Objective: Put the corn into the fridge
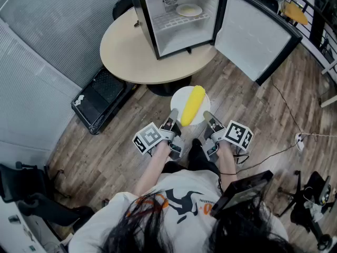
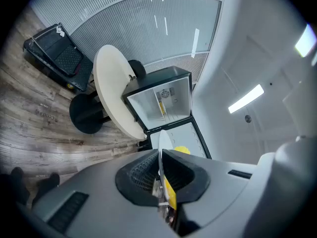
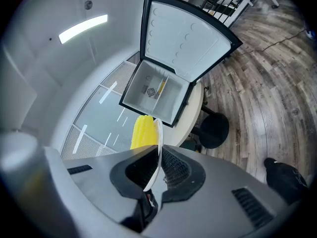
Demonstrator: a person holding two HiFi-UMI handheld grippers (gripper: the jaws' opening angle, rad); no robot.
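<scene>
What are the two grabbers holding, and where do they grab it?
Both hold one white plate with the corn on it: the left gripper pinches its left rim, the right gripper its right rim.

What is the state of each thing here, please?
fridge: door open.
white plate: held at its rim by left gripper and right gripper.
corn: lying on the white plate, outside the fridge.
left gripper: shut on the white plate.
right gripper: shut on the white plate.
</scene>
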